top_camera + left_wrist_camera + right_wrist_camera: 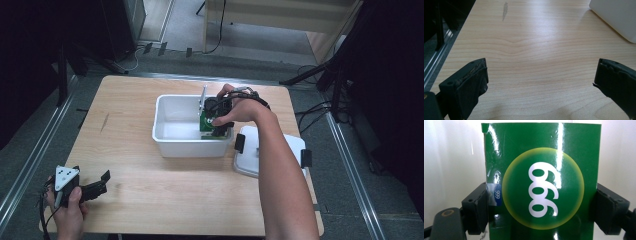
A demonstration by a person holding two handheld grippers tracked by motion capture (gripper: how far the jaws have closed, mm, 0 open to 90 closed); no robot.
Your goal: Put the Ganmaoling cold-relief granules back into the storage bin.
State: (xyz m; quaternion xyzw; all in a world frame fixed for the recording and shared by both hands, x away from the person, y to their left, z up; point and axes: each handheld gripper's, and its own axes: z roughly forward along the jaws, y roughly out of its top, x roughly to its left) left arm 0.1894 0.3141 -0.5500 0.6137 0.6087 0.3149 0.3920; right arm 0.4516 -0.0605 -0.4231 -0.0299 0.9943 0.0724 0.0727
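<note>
A glossy green box point(541, 157) with a yellow circle and white "999" print sits between the pads of my right gripper point(541, 212), which is shut on its two sides. In the high view that gripper point(218, 119) reaches down into the right end of a white plastic bin point(165, 107), where the green box point(204, 124) stands close to the bin's right wall. My left gripper point(102, 182) rests low at the table's front left corner. Its jaws stand wide open over bare wood point(540, 82), with nothing between them.
A white lid point(248, 159) with black clasps lies on the table just right of the bin. The bin's corner point(619, 17) appears far right in the left gripper view. A dark streak point(505, 11) marks the light wooden tabletop point(150, 200).
</note>
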